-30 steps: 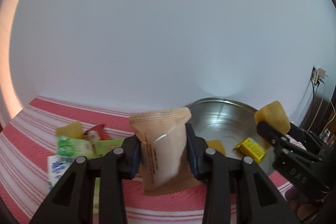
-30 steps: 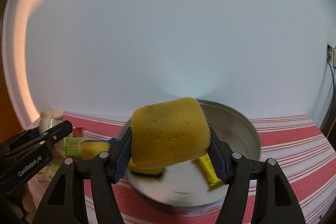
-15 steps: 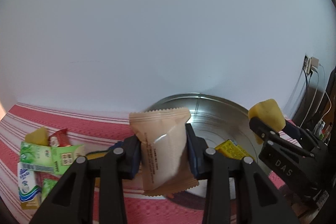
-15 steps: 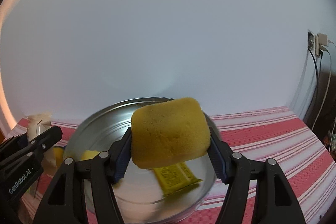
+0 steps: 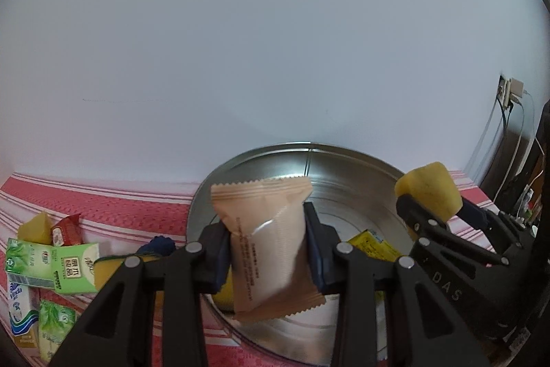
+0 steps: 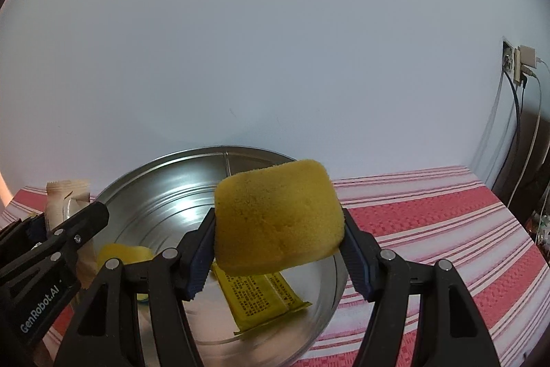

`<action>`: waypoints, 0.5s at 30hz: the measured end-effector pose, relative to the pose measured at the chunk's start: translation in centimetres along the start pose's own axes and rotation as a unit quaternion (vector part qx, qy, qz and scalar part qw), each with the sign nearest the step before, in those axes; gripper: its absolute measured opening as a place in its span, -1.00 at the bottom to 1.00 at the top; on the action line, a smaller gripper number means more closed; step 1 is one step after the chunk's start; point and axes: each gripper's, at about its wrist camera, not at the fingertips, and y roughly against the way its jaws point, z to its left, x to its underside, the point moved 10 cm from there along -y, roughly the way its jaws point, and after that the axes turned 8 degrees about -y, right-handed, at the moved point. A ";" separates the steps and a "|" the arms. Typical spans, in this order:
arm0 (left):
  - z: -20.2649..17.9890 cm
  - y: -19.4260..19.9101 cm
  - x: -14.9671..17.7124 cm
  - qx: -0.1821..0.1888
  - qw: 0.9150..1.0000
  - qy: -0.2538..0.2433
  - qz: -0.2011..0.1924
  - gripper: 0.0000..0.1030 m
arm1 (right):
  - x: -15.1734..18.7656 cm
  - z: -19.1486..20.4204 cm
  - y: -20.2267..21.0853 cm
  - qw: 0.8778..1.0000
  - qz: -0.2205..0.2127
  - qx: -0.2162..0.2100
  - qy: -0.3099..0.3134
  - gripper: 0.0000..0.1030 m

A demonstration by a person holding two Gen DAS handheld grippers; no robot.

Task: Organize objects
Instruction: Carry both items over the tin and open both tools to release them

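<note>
My left gripper (image 5: 268, 250) is shut on a beige snack packet (image 5: 268, 243) and holds it upright over the near left part of a round metal basin (image 5: 309, 157). My right gripper (image 6: 278, 243) is shut on a yellow sponge (image 6: 278, 215) and holds it above the same basin (image 6: 165, 191). The sponge also shows at the right of the left wrist view (image 5: 428, 191), and the packet at the left of the right wrist view (image 6: 65, 198). A yellow packet (image 6: 261, 298) and another yellow sponge (image 6: 123, 255) lie in the basin.
The basin stands on a red and white striped cloth (image 6: 429, 215) against a white wall. Left of the basin lie green tissue packs (image 5: 51, 263), a small red packet (image 5: 65, 231), a yellow piece (image 5: 34, 227) and a blue item (image 5: 158, 245). Wall socket and cables (image 6: 519, 67) are at right.
Both grippers have moved over the basin with their loads still held. The basin has grown nearer and more central in both views; the clutter has slid left.
</note>
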 end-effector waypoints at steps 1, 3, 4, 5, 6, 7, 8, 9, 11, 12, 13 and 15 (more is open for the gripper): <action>0.0 -0.2 0.1 0.000 1.000 -0.001 0.002 -0.30 | 0.0 0.0 -0.3 1.000 0.003 -0.001 0.000 0.32; 0.0 -0.7 0.2 -0.001 1.000 -0.004 0.006 -0.30 | 0.5 0.8 -0.2 1.000 0.010 -0.002 -0.002 0.32; 0.0 -0.9 0.3 -0.001 1.000 -0.005 0.008 -0.30 | 0.6 0.9 -0.3 1.000 0.013 -0.004 -0.004 0.32; -0.2 -1.1 0.2 -0.002 1.000 -0.007 0.010 -0.30 | 0.9 1.2 -0.3 1.000 0.016 -0.007 -0.005 0.32; -0.1 -1.3 0.3 -0.004 1.000 -0.008 0.011 -0.30 | 1.0 1.2 -0.1 1.000 0.018 -0.008 -0.004 0.32; -0.3 -1.2 0.3 -0.004 1.000 -0.009 0.012 -0.30 | 0.9 0.6 -0.7 1.000 0.019 -0.008 -0.003 0.32; -0.3 -1.4 0.4 -0.005 1.000 -0.010 0.015 -0.30 | 0.8 -0.2 -1.2 1.000 0.020 -0.010 -0.003 0.32; -0.3 -1.6 0.5 -0.006 1.000 -0.012 0.016 -0.30 | 0.9 -0.3 -1.2 1.000 0.021 -0.012 -0.004 0.32; -0.2 -1.9 0.6 -0.010 1.000 -0.014 0.020 -0.30 | 1.3 -0.4 0.2 1.000 0.022 -0.018 -0.007 0.34; -0.2 -2.0 0.7 -0.011 1.000 -0.014 0.021 -0.30 | 1.3 -0.3 0.5 1.000 0.023 -0.020 -0.007 0.34; -0.2 -2.0 0.7 -0.012 1.000 -0.013 0.022 -0.30 | 1.4 -0.2 0.5 0.999 0.024 -0.026 -0.008 0.34; -0.2 -2.2 0.6 -0.014 1.000 -0.014 0.023 -0.30 | 1.7 0.1 0.3 0.999 0.032 -0.036 -0.008 0.34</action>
